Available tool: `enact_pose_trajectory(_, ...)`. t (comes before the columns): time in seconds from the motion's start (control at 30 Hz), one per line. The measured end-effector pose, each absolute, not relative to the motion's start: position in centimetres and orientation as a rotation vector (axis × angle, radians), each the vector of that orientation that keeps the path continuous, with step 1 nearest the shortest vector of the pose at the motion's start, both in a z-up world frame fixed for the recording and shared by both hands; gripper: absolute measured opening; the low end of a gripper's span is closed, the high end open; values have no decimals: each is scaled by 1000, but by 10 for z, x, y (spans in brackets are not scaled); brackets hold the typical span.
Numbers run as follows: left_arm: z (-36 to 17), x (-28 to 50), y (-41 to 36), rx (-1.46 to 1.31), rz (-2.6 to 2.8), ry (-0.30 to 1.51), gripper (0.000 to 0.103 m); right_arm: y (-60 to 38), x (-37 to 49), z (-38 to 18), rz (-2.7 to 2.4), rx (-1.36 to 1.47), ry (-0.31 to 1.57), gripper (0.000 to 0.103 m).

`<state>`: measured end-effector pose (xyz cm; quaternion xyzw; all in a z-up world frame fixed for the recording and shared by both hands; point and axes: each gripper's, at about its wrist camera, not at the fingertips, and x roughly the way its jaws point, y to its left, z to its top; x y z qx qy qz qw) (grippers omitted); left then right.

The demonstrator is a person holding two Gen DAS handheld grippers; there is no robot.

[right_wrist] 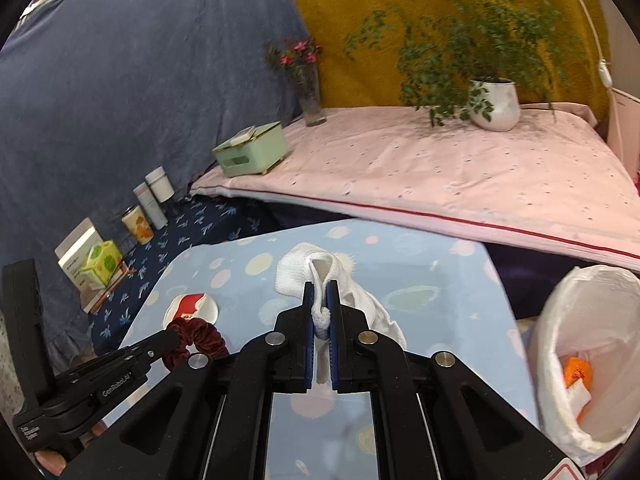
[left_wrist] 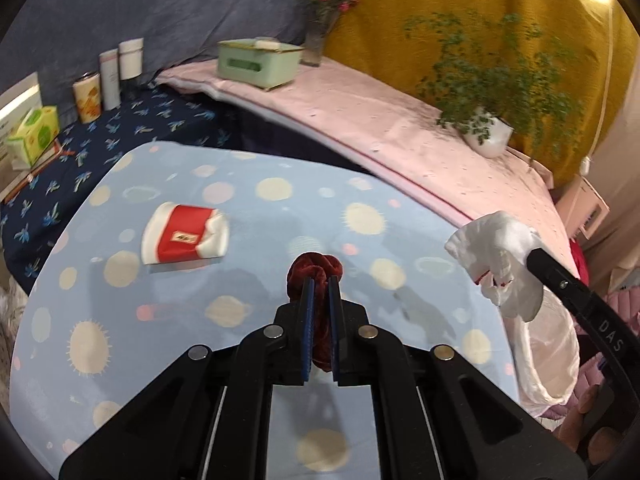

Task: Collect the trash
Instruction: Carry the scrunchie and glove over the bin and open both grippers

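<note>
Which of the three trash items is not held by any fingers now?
The crushed red-and-white paper cup: it alone lies on the table, while the scrunchie and white sock are gripped.

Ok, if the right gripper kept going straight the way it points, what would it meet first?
Probably the blue spotted tabletop, past the white sock that the right gripper holds. Nothing else appears in that line, though depth is unclear.

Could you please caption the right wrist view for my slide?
Right hand-held gripper shut on a white sock, beside the lined bin.
</note>
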<state>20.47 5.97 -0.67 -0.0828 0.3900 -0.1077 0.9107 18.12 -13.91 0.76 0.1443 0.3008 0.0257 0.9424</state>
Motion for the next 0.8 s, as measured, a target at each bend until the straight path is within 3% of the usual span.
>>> enact_pose_trajectory(0.33, 25, 171, -42, -70, -389, 759, 6, -218, 134, 14, -56, 361, 569, 6)
enact_pose_trajectory(0.8, 31, 143, -150, 46, -535, 749, 6, -314, 79, 3, -199, 452, 537, 6)
